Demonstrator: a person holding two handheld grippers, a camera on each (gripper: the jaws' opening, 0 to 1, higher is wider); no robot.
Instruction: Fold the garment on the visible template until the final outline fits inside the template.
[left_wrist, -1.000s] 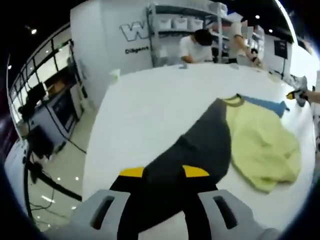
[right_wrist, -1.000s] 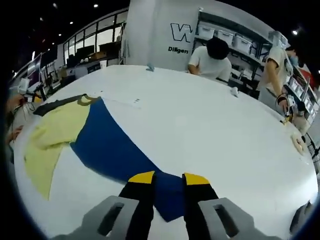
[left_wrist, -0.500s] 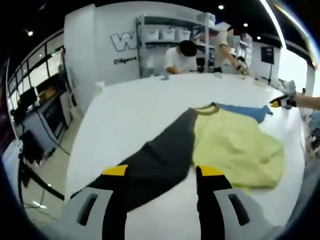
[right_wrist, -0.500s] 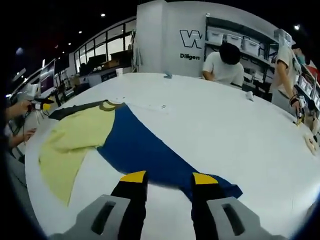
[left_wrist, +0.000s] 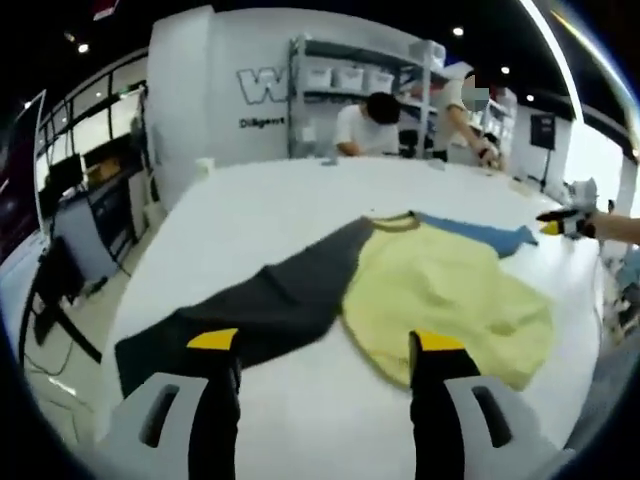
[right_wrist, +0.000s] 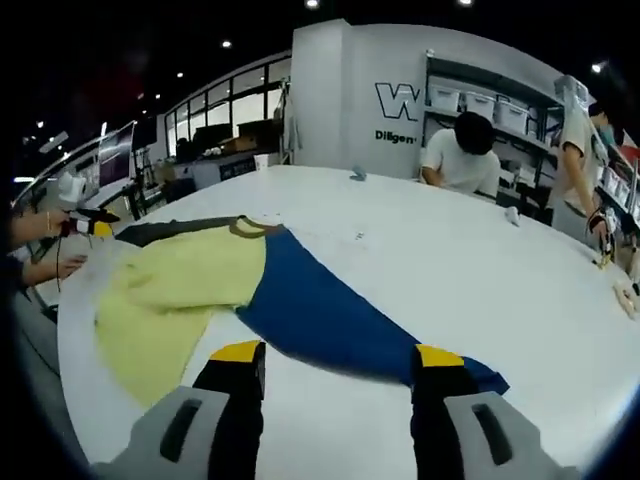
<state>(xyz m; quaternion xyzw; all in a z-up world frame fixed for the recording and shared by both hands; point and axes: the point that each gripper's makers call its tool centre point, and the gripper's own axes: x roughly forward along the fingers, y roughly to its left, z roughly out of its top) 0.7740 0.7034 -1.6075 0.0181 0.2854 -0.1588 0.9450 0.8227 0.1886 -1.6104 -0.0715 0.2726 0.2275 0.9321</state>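
In the left gripper view, the left gripper hangs with its yellow-tipped black jaws spread wide and nothing between them, just above the broad white table. Ahead lies the soft long-sleeved garment with a pale yellow body, spread flat but rumpled. Its dark grey sleeve stretches out toward the gripper, the cuff end lying near the left jaw. The blue sleeve runs off on the far side. No template outline is plain to see under the cloth; it may be hidden or washed out by the fisheye.

In the right gripper view, the right gripper is likewise released, jaws apart and empty. The blue sleeve reaches toward it, its cuff lying by the right jaw; the yellow body sits to the left.

The fabric looks light, limp and likely to bunch or slide on the smooth tabletop. A sound hold would be each sleeve near its cuff, pinching a single layer, then carrying it across the body.
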